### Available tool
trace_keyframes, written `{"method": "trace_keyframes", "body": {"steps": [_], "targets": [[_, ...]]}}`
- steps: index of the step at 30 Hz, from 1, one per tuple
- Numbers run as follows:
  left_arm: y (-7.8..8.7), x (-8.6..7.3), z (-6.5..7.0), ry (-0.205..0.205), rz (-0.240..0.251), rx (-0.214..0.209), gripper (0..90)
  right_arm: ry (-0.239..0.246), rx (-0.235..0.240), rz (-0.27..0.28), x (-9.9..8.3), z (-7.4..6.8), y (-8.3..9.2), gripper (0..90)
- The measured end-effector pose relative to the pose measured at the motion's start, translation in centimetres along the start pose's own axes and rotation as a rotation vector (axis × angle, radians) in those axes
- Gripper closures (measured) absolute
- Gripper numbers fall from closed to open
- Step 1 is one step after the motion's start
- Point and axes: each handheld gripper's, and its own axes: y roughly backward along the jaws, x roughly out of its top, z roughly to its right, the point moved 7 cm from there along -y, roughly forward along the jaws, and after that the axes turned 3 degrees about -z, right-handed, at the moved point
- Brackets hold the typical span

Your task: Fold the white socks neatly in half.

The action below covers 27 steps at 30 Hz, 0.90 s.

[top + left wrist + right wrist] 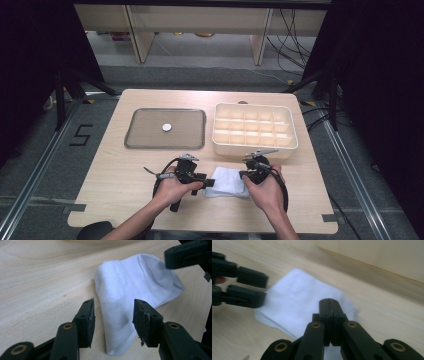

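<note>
High view shows "5" (81,135) taped on floor; left claw (113,315) open astride cloth (130,287), right claw (329,307) closed

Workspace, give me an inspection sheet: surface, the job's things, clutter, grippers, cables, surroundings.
Surface: pale wooden table, bare between the things on it.
Job's things: white cloth, folded, lying flat at the near edge between the two grippers.
Clutter: grey tray with a small white disc on it; cream divided box, its compartments look empty.
Grippers: left gripper open, jaws on either side of the cloth's end, pads not pressing it; right gripper shut over the cloth, whether it pinches fabric cannot be told.
Cables: black cable loops from the left gripper; loose cables on the floor beyond the table.
Surroundings: dark curtains at both sides, light shelving behind, a 5 taped on the floor.
</note>
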Motion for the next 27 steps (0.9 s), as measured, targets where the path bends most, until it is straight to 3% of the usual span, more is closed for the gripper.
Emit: {"method": "trace_keyframes", "body": {"steps": [1,2,3,5,7,8,14,17,19,20,24,27], "targets": [[-0.1,0.0,0.0,0.008,0.004,0.002,52.2,-0.001,-0.032,-0.025,-0.4,0.6,0.0,89.9],[-0.1,0.0,0.0,0.025,-0.002,0.010,52.4,-0.003,-0.035,-0.032,-0.7,1.0,0.0,89.6],[-0.1,-0.1,0.0,0.035,-0.013,0.006,52.5,-0.024,0.018,-0.023,-0.9,0.9,-0.3,89.3],[-0.2,-0.1,0.0,0.044,-0.018,0.012,53.6,-0.029,-0.035,-0.043,-1.5,1.4,-0.6,88.9],[-0.4,-0.1,0.1,0.051,-0.018,-0.010,55.6,-0.028,-0.027,-0.058,-1.9,1.5,-0.9,88.8],[-0.4,-0.1,0.0,0.058,-0.031,0.010,57.0,-0.030,-0.025,-0.057,-2.0,1.4,-1.0,88.8],[-0.9,-0.4,-0.1,0.104,-0.056,-0.005,65.2,-0.040,-0.027,-0.062,-2.1,1.4,-1.3,88.9],[-1.0,-0.5,-0.2,0.107,-0.062,-0.009,70.5,-0.066,-0.014,-0.061,-2.1,1.3,-1.4,88.9],[-1.0,-0.6,-0.2,0.106,-0.063,-0.013,73.5,-0.062,-0.038,-0.067,-2.1,1.3,-1.5,89.0],[-1.0,-0.6,-0.1,0.114,-0.062,-0.022,75.0,-0.064,-0.012,-0.053,-2.1,1.2,-1.6,89.1],[-1.0,-0.5,-0.2,0.116,-0.054,-0.032,78.7,-0.070,-0.002,-0.056,-2.1,1.0,-1.6,89.1],[-0.8,-0.4,-0.2,0.102,-0.055,-0.028,79.7,-0.066,-0.031,-0.058,-2.1,1.1,-1.6,89.1]]}}
